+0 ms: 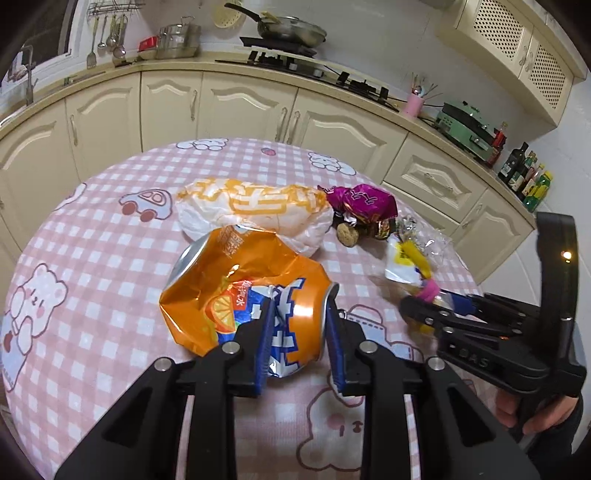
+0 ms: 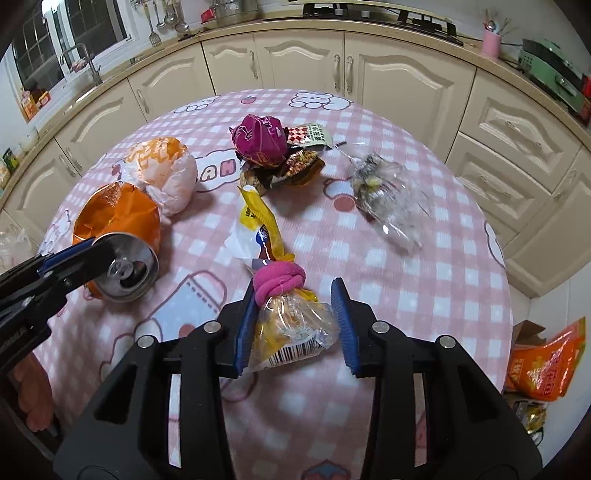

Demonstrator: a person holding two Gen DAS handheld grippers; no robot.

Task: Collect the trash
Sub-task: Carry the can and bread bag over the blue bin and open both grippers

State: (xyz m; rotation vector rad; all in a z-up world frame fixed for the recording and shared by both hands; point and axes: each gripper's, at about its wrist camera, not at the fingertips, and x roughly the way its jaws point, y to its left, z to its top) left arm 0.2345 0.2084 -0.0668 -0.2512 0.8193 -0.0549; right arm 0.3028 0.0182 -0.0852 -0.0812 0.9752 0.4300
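Observation:
A crushed orange soda can (image 1: pixel 255 291) lies on the pink checked table; my left gripper (image 1: pixel 301 321) is shut on its top end, which also shows in the right wrist view (image 2: pixel 125 258). My right gripper (image 2: pixel 295 325) is open around a clear and yellow bread bag (image 2: pixel 291 328) tied with a pink band (image 2: pixel 279 282); the left pad touches it, the right pad stands apart. A white and orange bag (image 1: pixel 255 210), a magenta wrapper (image 1: pixel 364 203) on a pile of snack wrappers (image 2: pixel 295 166) and a clear plastic wrapper (image 2: pixel 388 199) lie farther back.
The round table's cloth (image 2: pixel 424 295) ends near cream kitchen cabinets (image 2: pixel 406 74) at the back and right. An orange bag (image 2: pixel 546 365) and other packaging lie on the floor at the right. A stove with a pan (image 1: pixel 291 29) is on the counter.

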